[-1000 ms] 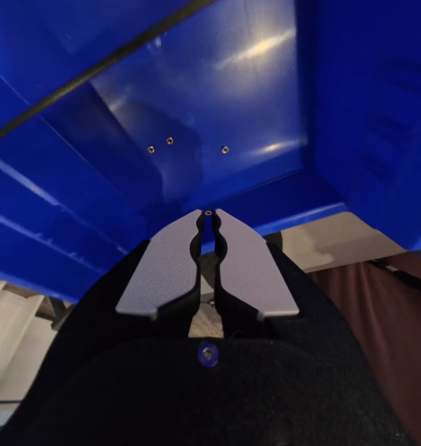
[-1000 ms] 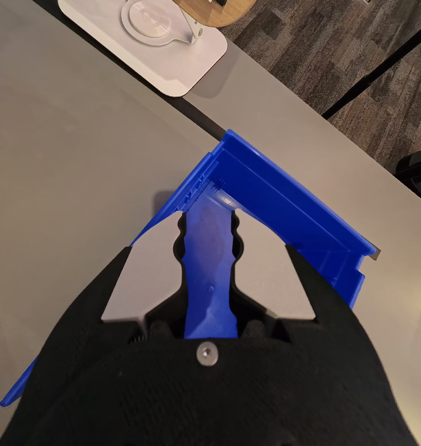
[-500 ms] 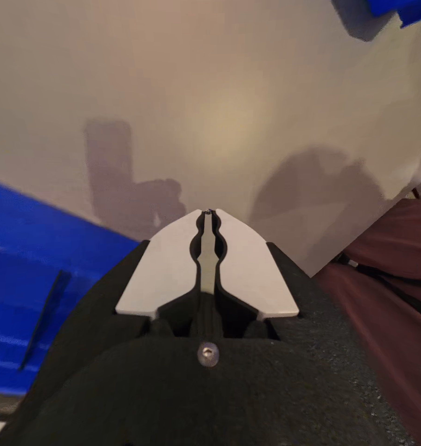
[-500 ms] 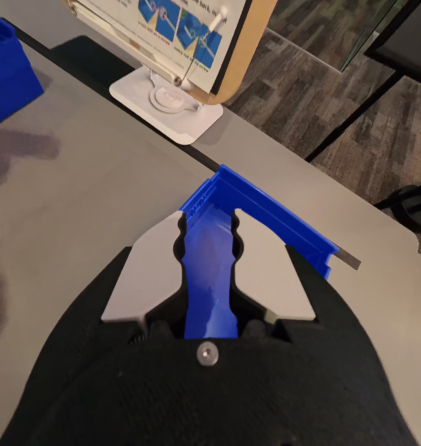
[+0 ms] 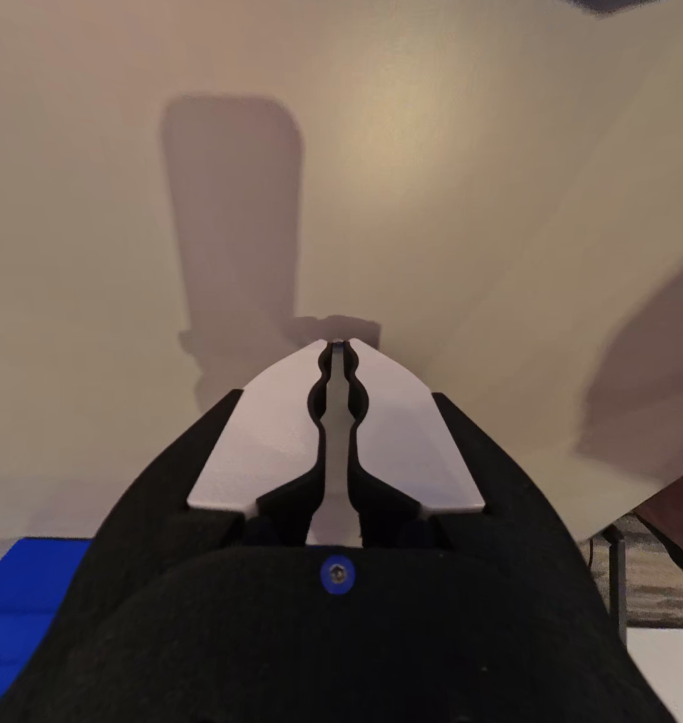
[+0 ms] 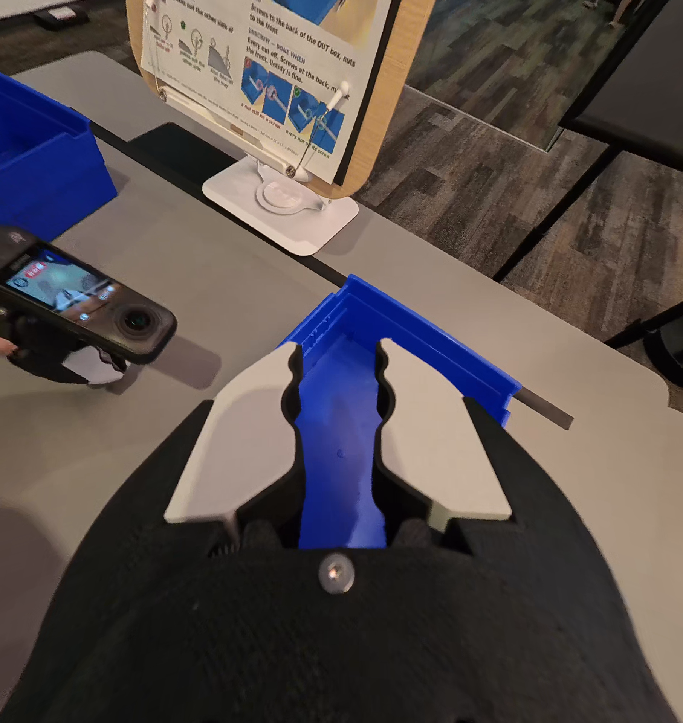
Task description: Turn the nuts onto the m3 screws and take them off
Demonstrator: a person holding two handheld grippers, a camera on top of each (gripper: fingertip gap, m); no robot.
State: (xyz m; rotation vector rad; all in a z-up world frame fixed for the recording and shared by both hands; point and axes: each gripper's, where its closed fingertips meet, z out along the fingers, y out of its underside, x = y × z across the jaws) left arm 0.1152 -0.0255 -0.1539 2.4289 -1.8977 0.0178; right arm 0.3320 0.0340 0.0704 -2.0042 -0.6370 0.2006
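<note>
Swung off the bin, left gripper (image 5: 337, 344) pinches nut (image 5: 337, 345).

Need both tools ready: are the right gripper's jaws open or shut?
Open. The right gripper has its jaws wide apart, the blue bin floor showing between them, gripping nothing.

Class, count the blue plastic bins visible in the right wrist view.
2: one blue plastic bin lies beneath the open right gripper; another bin sits far left. Others may be hidden.

The left gripper (image 5: 337, 343) has its jaws nearly closed, tips pinching a tiny nut (image 5: 337, 344), while the right gripper (image 6: 339, 346) hangs with jaws apart.
</note>
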